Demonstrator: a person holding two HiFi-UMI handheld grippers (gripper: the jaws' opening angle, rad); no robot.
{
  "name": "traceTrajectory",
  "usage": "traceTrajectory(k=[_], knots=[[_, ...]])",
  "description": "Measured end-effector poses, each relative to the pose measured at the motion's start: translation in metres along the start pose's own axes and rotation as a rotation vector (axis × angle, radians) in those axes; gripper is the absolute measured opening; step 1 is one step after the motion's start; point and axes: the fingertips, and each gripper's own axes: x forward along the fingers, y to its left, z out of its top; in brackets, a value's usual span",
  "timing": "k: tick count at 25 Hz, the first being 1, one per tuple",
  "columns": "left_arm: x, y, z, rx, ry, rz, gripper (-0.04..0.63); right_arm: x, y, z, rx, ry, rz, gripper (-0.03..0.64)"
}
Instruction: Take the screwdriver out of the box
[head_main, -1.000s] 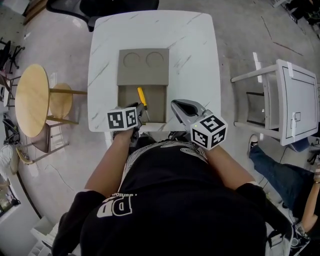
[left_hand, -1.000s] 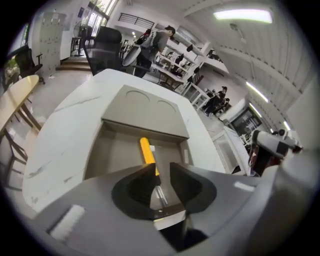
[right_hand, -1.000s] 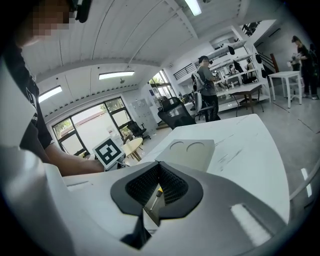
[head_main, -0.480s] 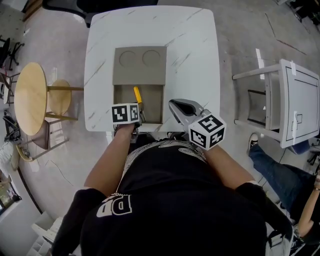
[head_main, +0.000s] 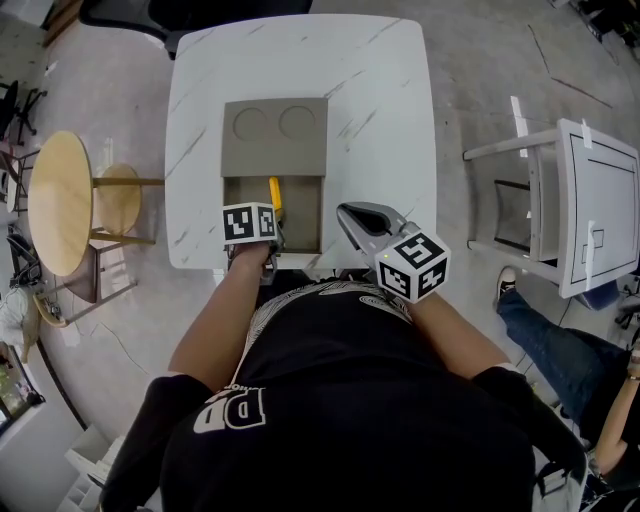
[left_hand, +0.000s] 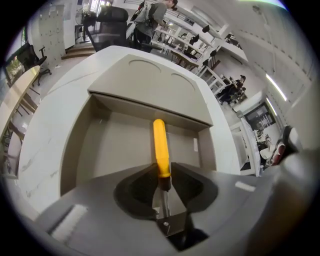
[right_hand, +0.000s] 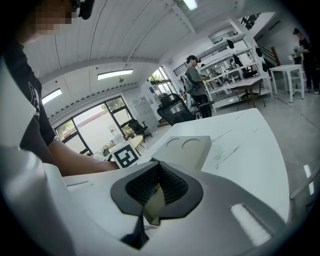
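On the white table (head_main: 300, 60) lies a grey box (head_main: 245, 190), its lid (head_main: 275, 140) folded back. In the open tray rests a screwdriver (head_main: 274, 191) with a yellow handle (left_hand: 159, 145), pointing away from me. My left gripper (head_main: 272, 238) sits at the tray's near edge. In the left gripper view its jaws (left_hand: 164, 172) stand a handle's width apart, closed against the handle's near end with the shaft running back between the pads. My right gripper (head_main: 352, 213) hovers right of the box, shut and holding nothing (right_hand: 159, 170).
A round wooden side table (head_main: 62, 200) stands at the left. A white frame table (head_main: 590, 200) and a seated person's leg (head_main: 550, 345) are at the right. A black chair (head_main: 200, 10) stands beyond the far edge. The box's lid (right_hand: 186, 149) shows in the right gripper view.
My left gripper has moved forward and slightly right over the tray's near edge, onto the screwdriver's near end. The right gripper has barely shifted.
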Motion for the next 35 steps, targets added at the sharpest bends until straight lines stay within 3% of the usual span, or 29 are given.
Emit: traceTrajectory(k=[14,21,29,35], knots=[[0.006,0.002,-0.002,0.054,0.04,-0.031,0.143,-0.002,-0.002,-0.001,0.015,-0.011,-0.043,0.002],[-0.005,-0.006,0.001,0.168,0.017,-0.045,0.141,-0.001,0.005,0.0,0.019,-0.025,-0.069,0.002],[-0.031,-0.013,0.003,0.181,-0.02,-0.11,0.141,0.002,0.019,0.007,0.004,-0.053,-0.09,0.002],[-0.063,-0.018,0.01,0.181,-0.103,-0.178,0.141,0.005,0.03,0.009,0.004,-0.071,-0.1,0.002]])
